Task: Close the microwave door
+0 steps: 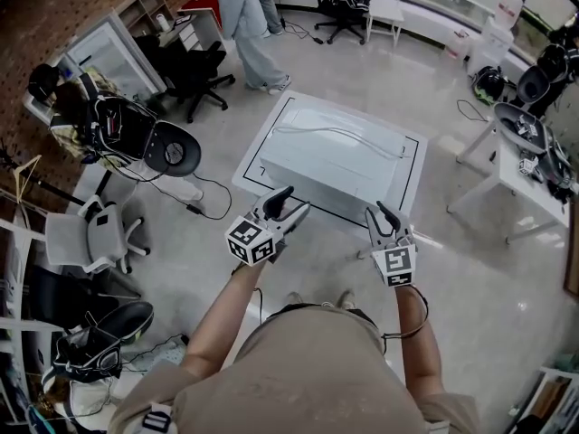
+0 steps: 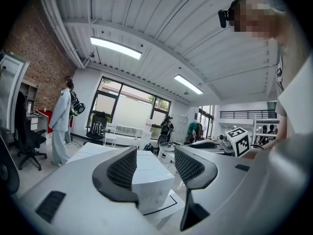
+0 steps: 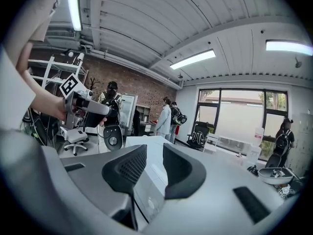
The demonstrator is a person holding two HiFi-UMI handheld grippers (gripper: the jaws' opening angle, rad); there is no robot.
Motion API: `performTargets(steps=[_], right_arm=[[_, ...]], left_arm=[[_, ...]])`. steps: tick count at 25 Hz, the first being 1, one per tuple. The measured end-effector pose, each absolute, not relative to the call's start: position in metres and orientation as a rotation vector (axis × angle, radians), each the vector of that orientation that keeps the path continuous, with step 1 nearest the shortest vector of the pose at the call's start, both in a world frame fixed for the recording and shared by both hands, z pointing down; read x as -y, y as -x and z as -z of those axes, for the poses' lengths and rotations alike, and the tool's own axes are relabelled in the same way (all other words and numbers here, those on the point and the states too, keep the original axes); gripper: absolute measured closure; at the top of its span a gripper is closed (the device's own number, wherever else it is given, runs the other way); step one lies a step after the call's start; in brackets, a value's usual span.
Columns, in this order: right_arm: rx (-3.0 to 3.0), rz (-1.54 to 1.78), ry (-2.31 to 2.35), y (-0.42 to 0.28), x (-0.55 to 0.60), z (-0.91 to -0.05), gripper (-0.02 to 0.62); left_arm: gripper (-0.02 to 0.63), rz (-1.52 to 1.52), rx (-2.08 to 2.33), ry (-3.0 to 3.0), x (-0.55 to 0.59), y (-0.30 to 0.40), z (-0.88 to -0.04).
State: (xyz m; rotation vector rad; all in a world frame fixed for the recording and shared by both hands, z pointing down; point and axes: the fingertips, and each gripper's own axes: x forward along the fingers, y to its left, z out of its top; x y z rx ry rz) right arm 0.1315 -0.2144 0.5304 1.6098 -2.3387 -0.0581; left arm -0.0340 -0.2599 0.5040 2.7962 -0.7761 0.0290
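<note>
A white microwave sits on a low white table marked with a black outline, just in front of me. From here I cannot make out how its door stands. My left gripper hovers at the microwave's near left corner, jaws apart and empty. My right gripper hangs off the near right corner, also open and empty. In the left gripper view the microwave shows between the spread jaws of the left gripper. In the right gripper view the microwave's front panel lies past the right gripper.
Office chairs and bags crowd the left side, with cables on the floor. A person stands at the back. A white desk with gear is at the right.
</note>
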Motion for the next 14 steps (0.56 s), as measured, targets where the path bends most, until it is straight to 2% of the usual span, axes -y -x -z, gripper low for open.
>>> performTargets(steps=[14], right_arm=[[2.344, 0.027, -1.600, -0.147, 0.204, -0.535, 0.494]], left_arm=[[0.374, -0.057, 0.774, -2.769, 0.251, 0.016, -0.514]])
